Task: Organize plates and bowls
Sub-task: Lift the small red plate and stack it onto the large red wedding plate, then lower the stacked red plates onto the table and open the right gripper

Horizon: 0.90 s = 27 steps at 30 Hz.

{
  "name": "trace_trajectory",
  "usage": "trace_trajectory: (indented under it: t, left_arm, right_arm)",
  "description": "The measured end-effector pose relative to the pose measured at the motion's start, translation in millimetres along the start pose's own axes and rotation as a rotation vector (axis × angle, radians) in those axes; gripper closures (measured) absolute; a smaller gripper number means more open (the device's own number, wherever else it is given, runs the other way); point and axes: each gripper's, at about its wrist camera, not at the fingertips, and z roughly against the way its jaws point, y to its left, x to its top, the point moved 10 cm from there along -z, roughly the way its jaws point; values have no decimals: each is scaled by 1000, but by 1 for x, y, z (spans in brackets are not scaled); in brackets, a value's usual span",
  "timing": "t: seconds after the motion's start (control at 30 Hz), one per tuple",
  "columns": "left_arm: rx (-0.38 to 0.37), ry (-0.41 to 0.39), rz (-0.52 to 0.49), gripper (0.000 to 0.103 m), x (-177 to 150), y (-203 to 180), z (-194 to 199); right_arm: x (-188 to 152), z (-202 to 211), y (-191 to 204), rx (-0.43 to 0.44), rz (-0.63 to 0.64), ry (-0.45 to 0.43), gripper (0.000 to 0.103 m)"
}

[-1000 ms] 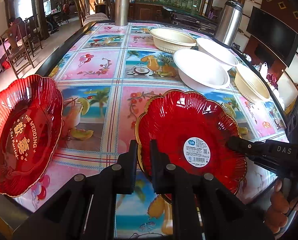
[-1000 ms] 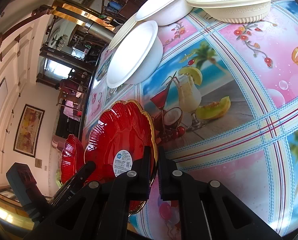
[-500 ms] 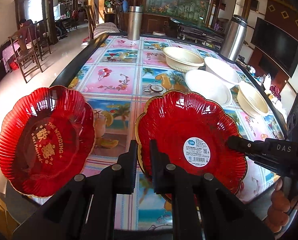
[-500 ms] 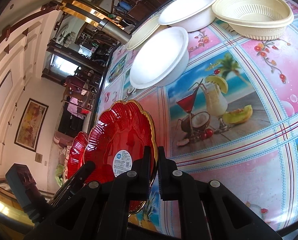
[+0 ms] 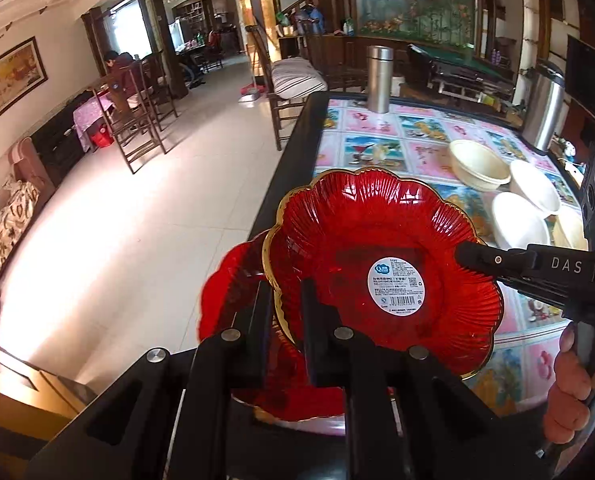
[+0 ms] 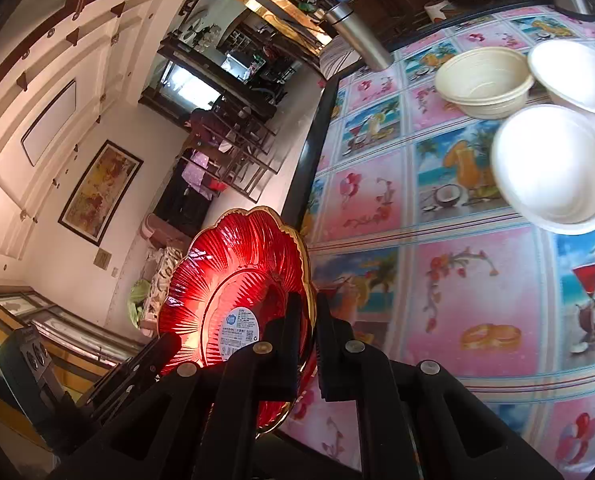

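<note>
A red scalloped plate with a gold rim and a white label (image 5: 381,240) is held in the air by both grippers. My left gripper (image 5: 287,292) is shut on its near rim. My right gripper (image 6: 311,312) is shut on its right rim and shows in the left wrist view (image 5: 497,264). The plate (image 6: 237,272) stands tilted in the right wrist view. A second red plate (image 5: 233,292) lies on the table corner, just under and left of the held one. White bowls (image 6: 553,168) and cream bowls (image 6: 481,80) sit further along the table.
The table (image 6: 377,208) has a fruit-patterned cloth and a dark edge (image 5: 293,160) on the left, with open floor beyond it. Steel flasks (image 5: 379,74) (image 5: 543,110) stand at the far end. Wooden chairs (image 5: 133,120) stand on the floor.
Both grippers have carried the labelled red plate to the left. It now hangs over the second red plate at the table's left corner.
</note>
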Motion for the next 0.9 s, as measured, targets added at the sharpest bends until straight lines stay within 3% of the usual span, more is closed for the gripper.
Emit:
trace_trajectory:
  t: [0.17,0.33,0.9]
  left_arm:
    - [31,56,37,91,-20,26,-25]
    - [22,106,52,91,-37,24,-46]
    - [50,217,44,88,-64,34,-84]
  right_arm:
    - [-19,-52,23,20,-11,87,96]
    - [-36,-81,21,-10,-16,130,96]
    - [-55,-129,-6,-113,4,199,93]
